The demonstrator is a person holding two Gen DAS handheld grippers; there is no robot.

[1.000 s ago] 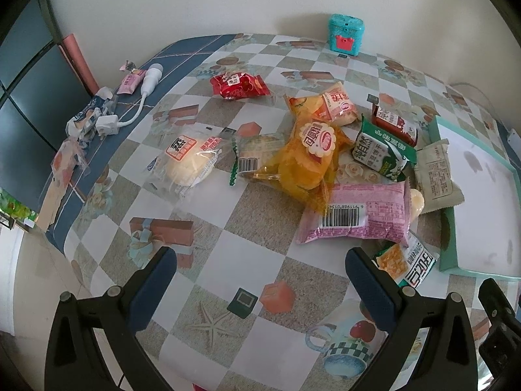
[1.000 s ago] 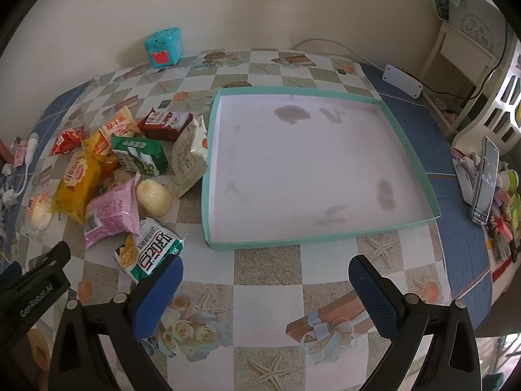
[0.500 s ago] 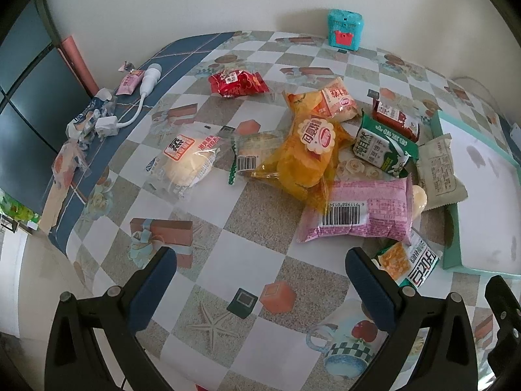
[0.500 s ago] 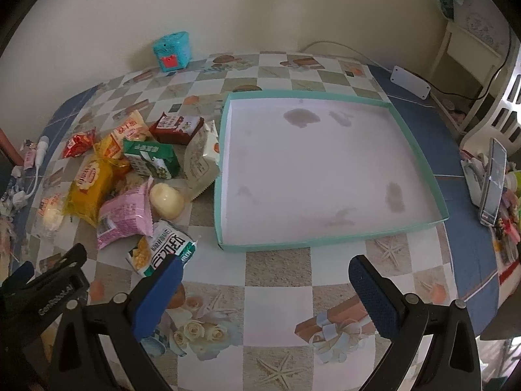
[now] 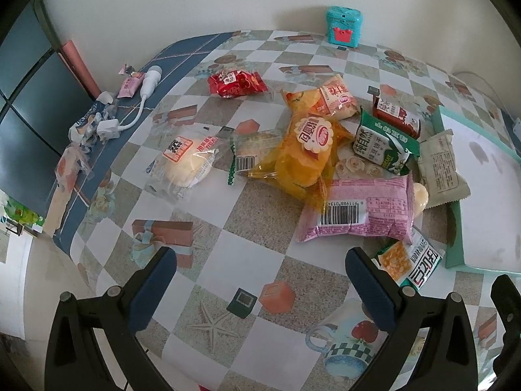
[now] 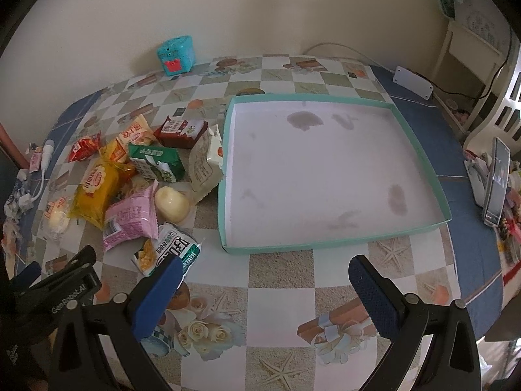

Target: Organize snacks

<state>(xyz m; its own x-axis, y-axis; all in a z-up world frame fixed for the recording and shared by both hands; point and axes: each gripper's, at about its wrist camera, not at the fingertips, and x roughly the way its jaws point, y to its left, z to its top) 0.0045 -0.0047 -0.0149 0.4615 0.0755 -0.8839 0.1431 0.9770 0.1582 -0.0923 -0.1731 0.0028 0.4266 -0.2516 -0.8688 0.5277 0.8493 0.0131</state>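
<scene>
Several snack packs lie in a heap on the patterned tablecloth: a pink pack (image 5: 356, 209) (image 6: 130, 220), an orange pack (image 5: 301, 159) (image 6: 94, 192), a green carton (image 5: 382, 146) (image 6: 156, 163), a red pack (image 5: 236, 83), a clear-wrapped bun (image 5: 184, 166) and a white-green pack (image 5: 412, 264) (image 6: 169, 249). A shallow teal tray (image 6: 420, 228) (image 5: 454, 234) with a white floor lies to their right, holding nothing. My left gripper (image 5: 260, 259) hovers open in front of the heap. My right gripper (image 6: 265, 268) hovers open before the tray's near edge, its left finger over the white-green pack.
A teal toy box (image 5: 343, 26) (image 6: 176, 55) stands by the wall. A white charger with cable (image 5: 130, 110) and wrappers lie at the left table edge. A phone (image 6: 496, 181) and clutter sit at the right edge, with a white power strip (image 6: 412, 81) behind.
Both grippers moved slightly forward and left over the table; the heap sits a little nearer in both views. Nothing was picked up, and both stay open.
</scene>
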